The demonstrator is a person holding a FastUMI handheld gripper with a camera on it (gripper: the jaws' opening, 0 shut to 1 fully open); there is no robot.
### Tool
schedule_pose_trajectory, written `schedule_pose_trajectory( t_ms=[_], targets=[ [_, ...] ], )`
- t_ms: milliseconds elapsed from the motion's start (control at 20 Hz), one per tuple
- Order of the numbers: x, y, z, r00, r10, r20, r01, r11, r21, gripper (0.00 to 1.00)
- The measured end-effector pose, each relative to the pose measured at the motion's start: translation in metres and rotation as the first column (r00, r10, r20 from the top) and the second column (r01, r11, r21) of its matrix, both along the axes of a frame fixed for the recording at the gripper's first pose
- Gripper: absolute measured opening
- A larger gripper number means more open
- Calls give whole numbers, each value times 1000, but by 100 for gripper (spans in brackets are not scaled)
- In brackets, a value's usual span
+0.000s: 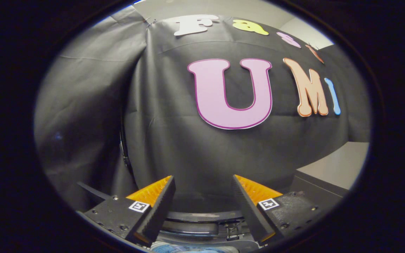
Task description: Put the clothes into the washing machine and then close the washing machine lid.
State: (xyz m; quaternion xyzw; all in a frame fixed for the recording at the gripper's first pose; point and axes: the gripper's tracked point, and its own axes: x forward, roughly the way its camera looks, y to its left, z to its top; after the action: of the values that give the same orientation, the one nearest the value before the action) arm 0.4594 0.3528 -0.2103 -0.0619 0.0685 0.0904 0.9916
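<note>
My gripper (203, 178) is open and nothing sits between its fingers. It points at the black cloth wall of the booth. Low between the fingers lies a dark curved rim (195, 216), probably part of the washing machine's opening. Below it, close to the gripper's base, a strip of pale blue fabric (188, 248) peeks out; I cannot tell where it rests.
A grey flat surface (339, 167) with a dark front edge lies beyond the right finger. A thin dark curved edge (123, 151) stands upright against the cloth above the left finger. The black cloth wall (174, 140) hangs close ahead.
</note>
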Motion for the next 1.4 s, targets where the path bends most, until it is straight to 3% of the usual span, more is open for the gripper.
schedule_pose_trajectory(
  t_ms=[1400],
  targets=[
    [-4, -8, 2, 997, -23, 69, 22, 1000, 15, 97]
  ],
)
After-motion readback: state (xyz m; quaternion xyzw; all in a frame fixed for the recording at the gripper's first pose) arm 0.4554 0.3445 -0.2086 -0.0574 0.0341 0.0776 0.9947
